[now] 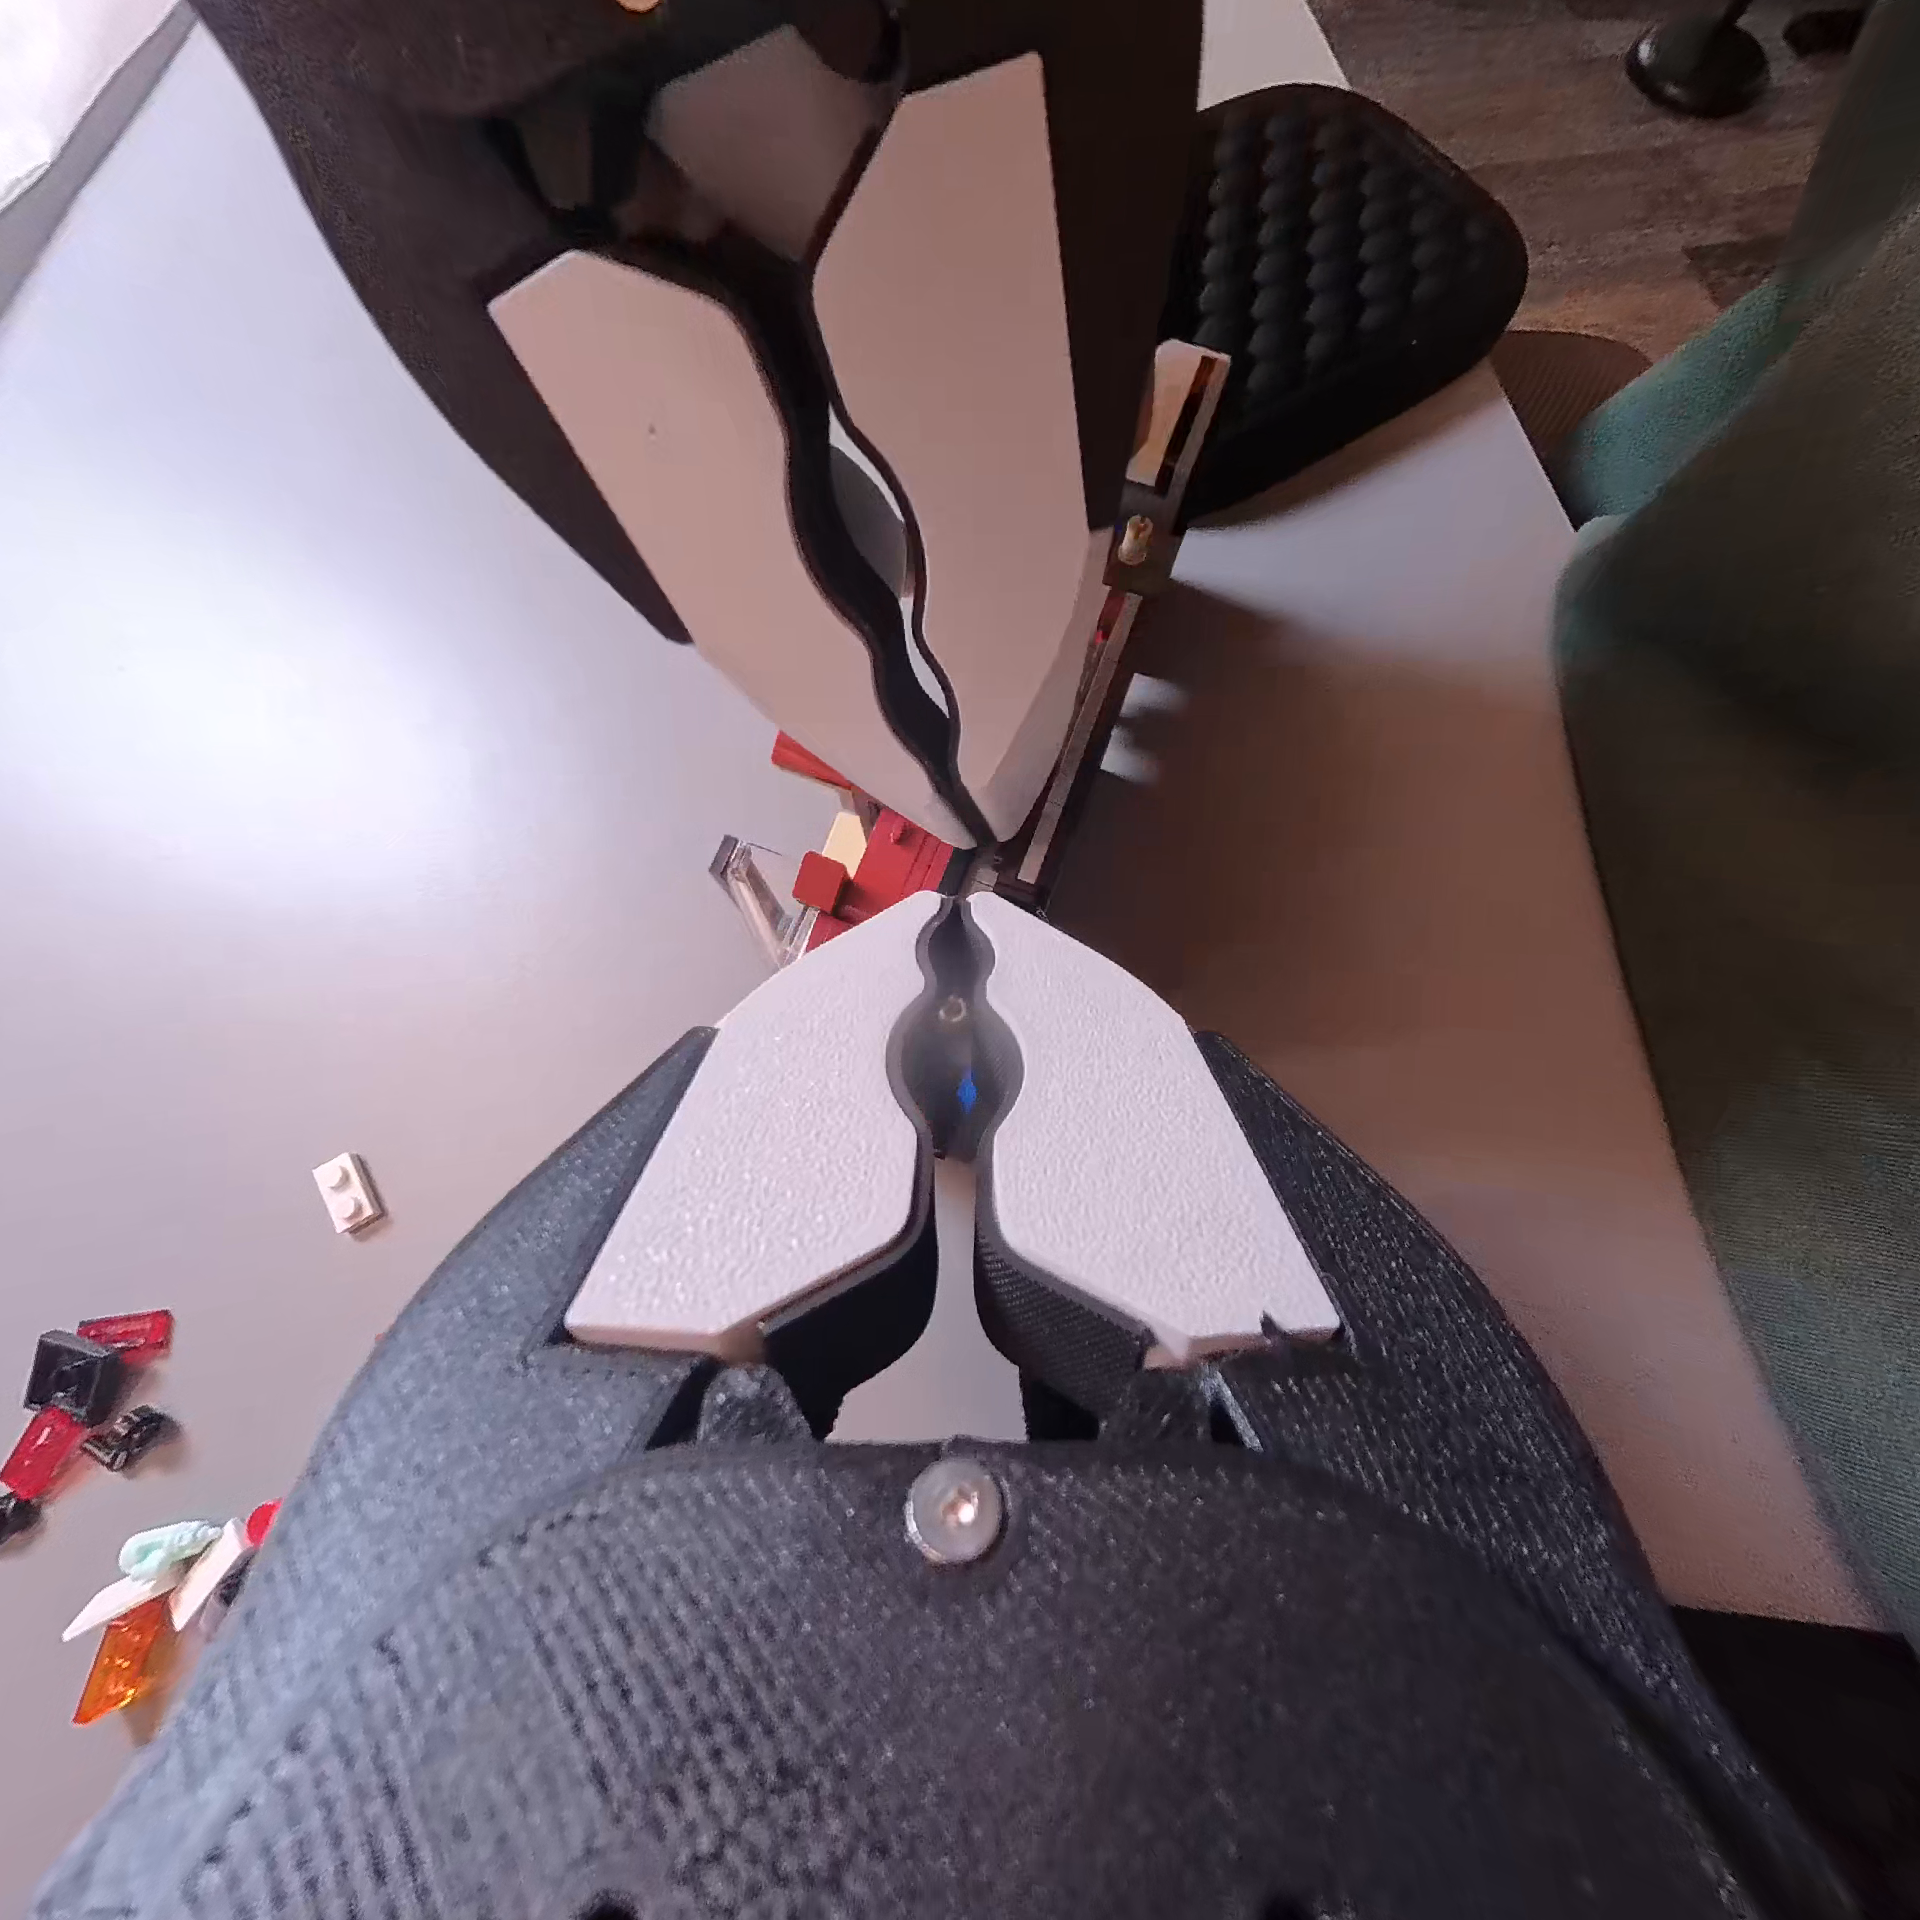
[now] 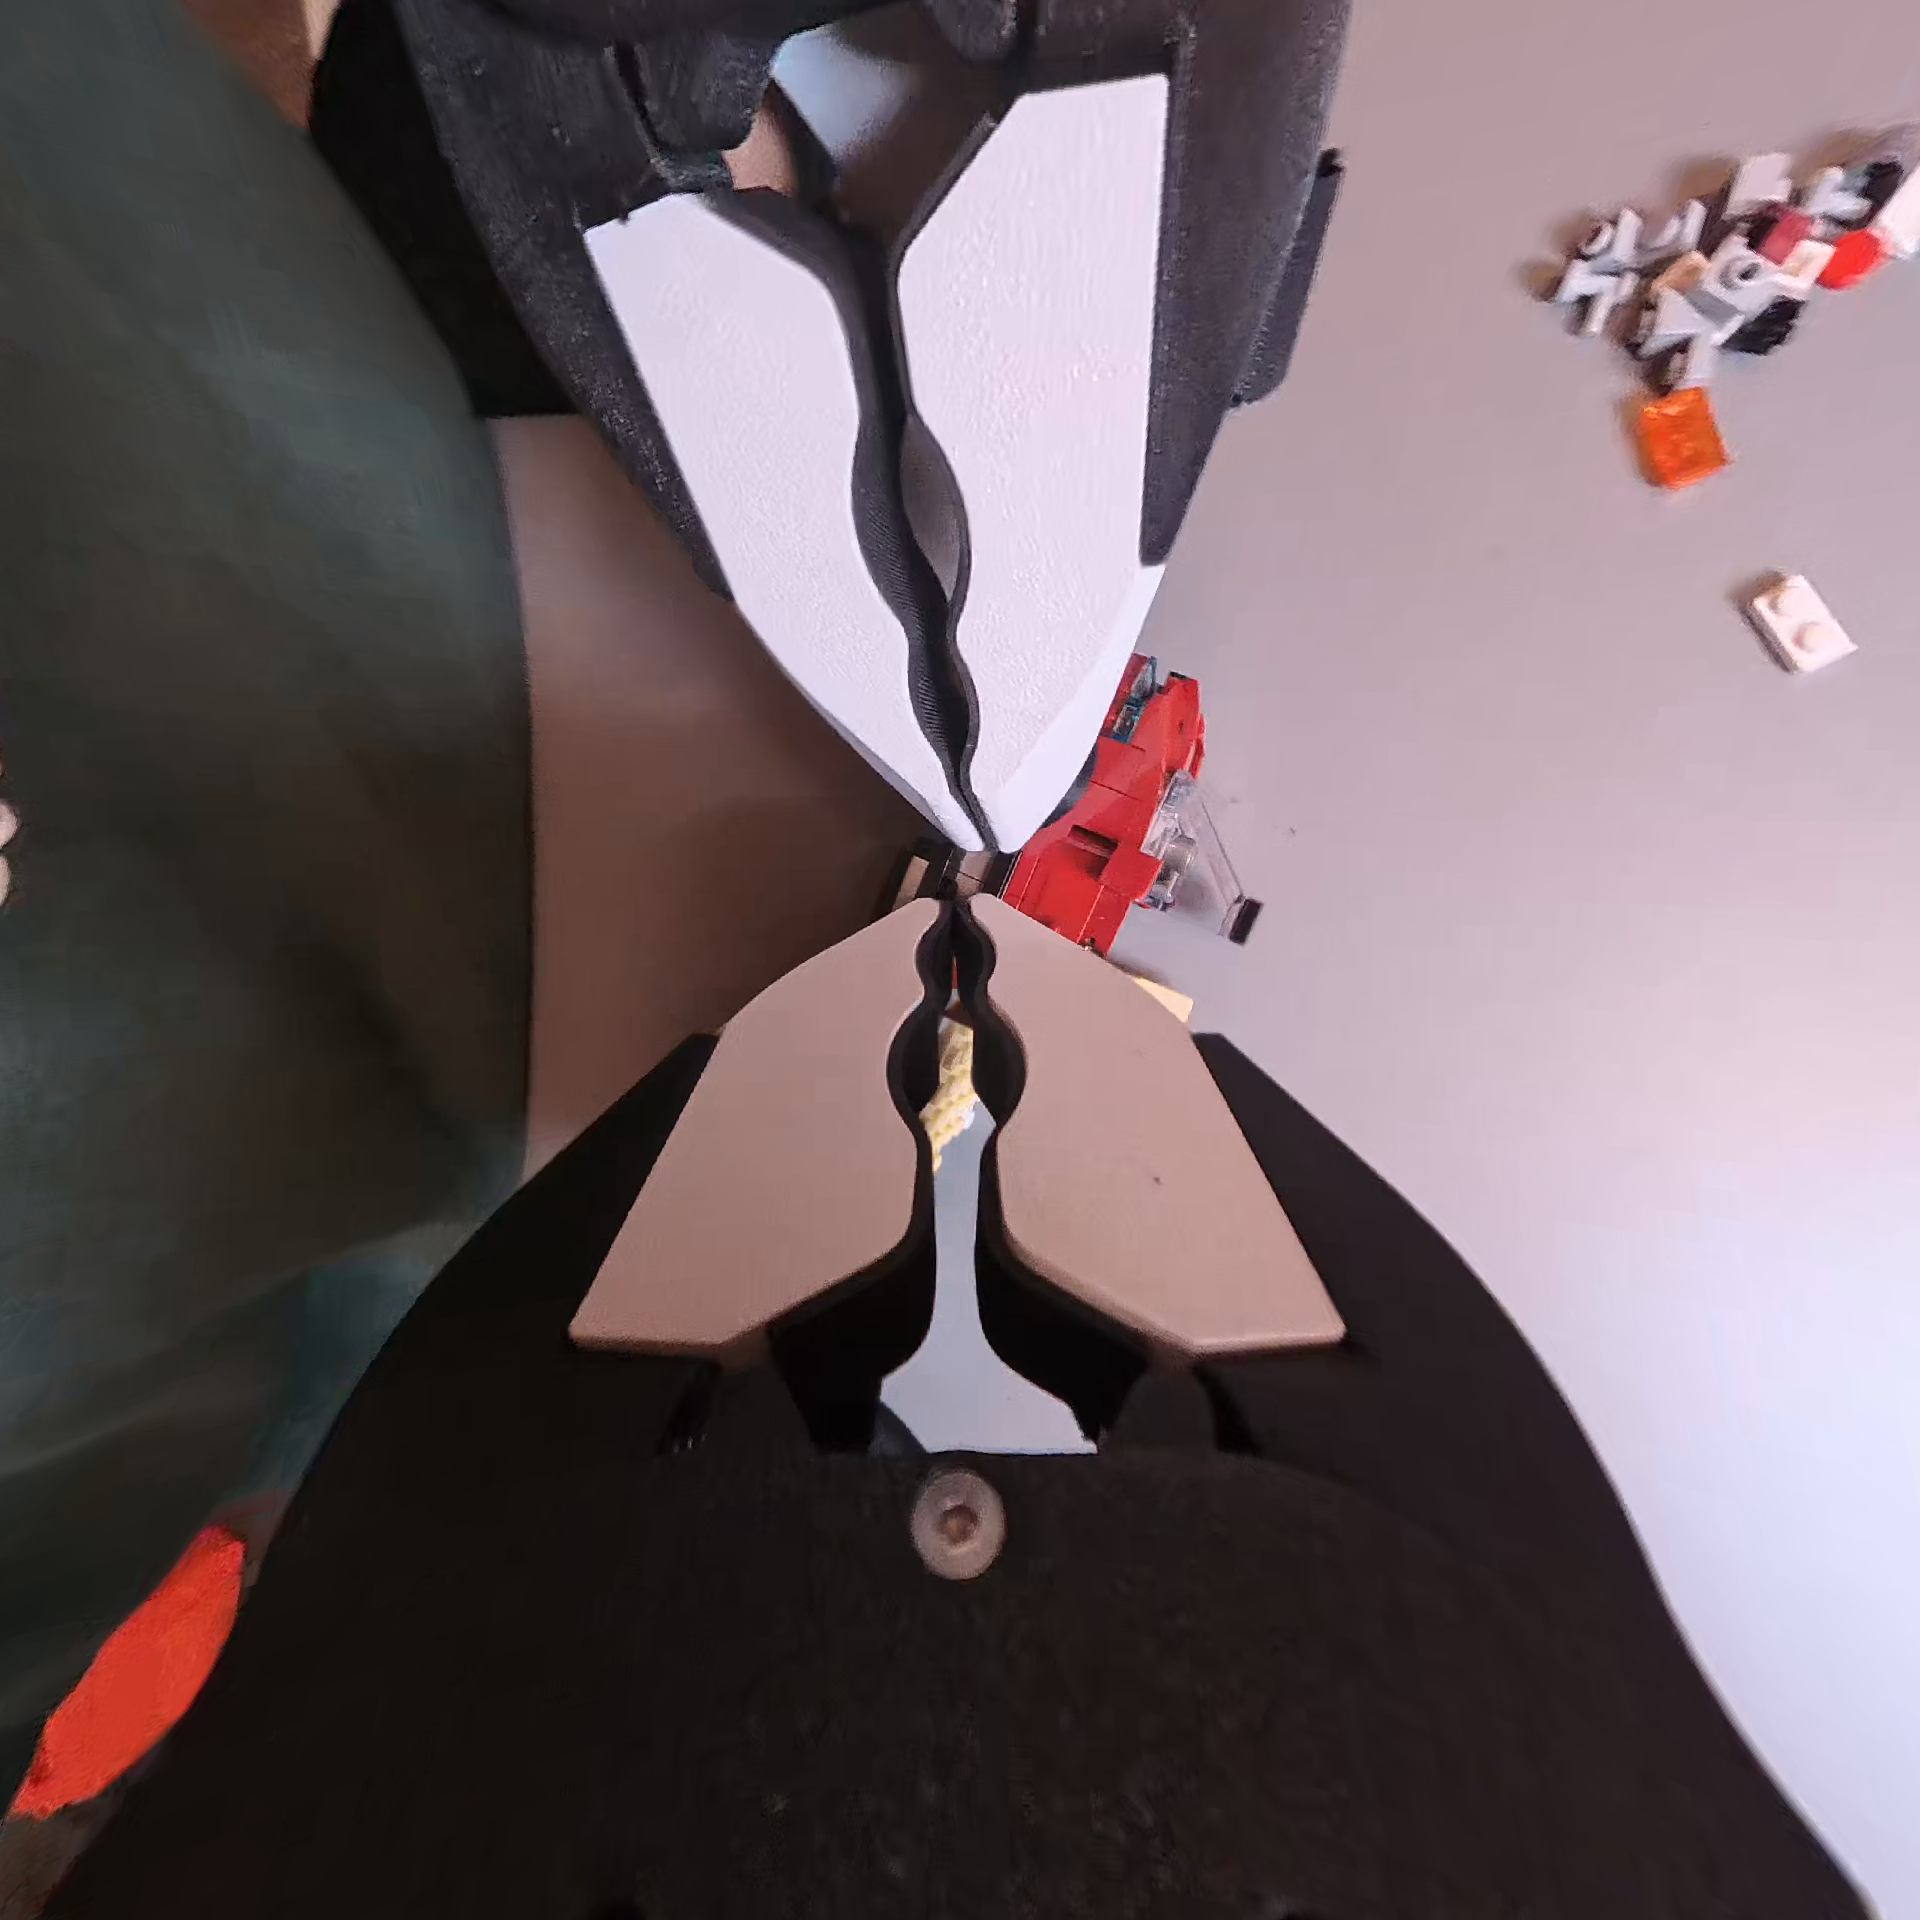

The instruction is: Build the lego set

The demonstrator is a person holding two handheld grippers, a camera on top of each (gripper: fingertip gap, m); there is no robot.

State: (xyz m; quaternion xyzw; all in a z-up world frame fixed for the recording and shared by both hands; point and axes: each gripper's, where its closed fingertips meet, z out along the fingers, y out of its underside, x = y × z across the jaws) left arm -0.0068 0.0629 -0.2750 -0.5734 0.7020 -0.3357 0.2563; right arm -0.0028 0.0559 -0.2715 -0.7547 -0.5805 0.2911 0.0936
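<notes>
With both your left gripper [image 1: 958, 902] and right gripper [image 2: 954, 902] pinched shut tip-to-tip on the red model [image 2: 1127, 821], you seem mid-attachment; next, press gently.

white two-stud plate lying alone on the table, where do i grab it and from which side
Take the white two-stud plate across its two long edges, coming straight down from above. It lies flat, studs up, apart from the loose-brick pile and the orange piece, so there is room for the jaws on both sides. It looks thin, so a sideways approach would likely scrape the table.
</notes>
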